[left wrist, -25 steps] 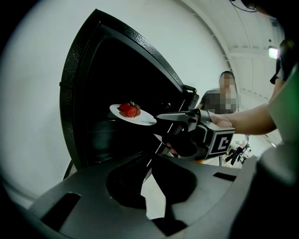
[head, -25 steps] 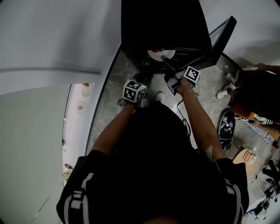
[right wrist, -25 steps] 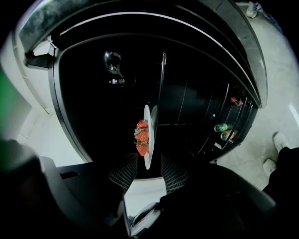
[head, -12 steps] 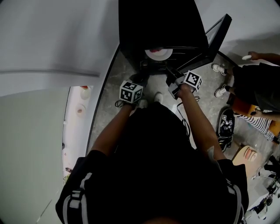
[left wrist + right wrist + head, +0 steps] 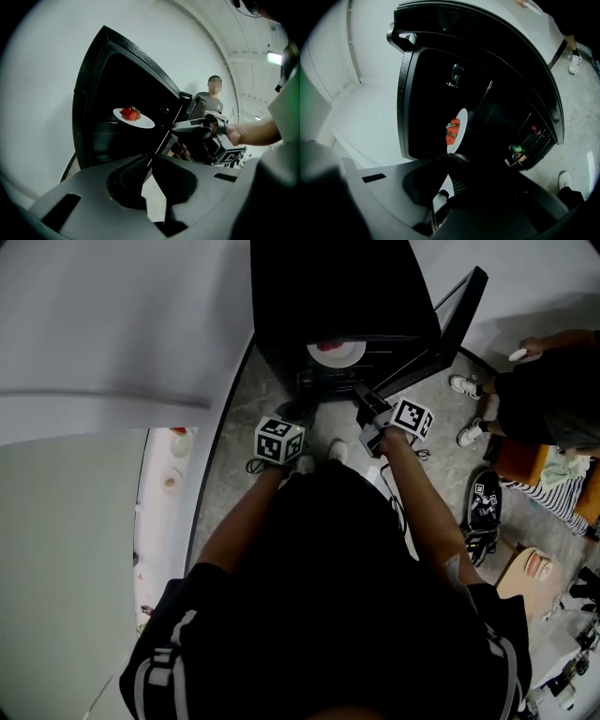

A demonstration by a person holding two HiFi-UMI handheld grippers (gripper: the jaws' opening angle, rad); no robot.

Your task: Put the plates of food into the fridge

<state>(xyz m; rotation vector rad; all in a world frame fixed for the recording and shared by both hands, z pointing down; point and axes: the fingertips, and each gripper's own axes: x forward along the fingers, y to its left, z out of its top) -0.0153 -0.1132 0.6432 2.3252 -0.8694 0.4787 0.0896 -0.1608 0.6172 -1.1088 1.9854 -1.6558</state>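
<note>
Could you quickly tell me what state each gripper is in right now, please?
Left gripper: jaws closed, holding nothing.
Right gripper: jaws have just closed, with nothing between them.

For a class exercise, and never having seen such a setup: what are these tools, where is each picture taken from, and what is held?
No robot here: a person holds a two-jaw clamp in each hand. One picture looks down from a camera on the person's head; the other two look along each clamp's jaws. They face a black fridge with its door open; a plate of strawberries sits inside. The left hand-held gripper is shut and empty; the right hand-held gripper has just been closing its jaws, now shut with nothing between them.
</note>
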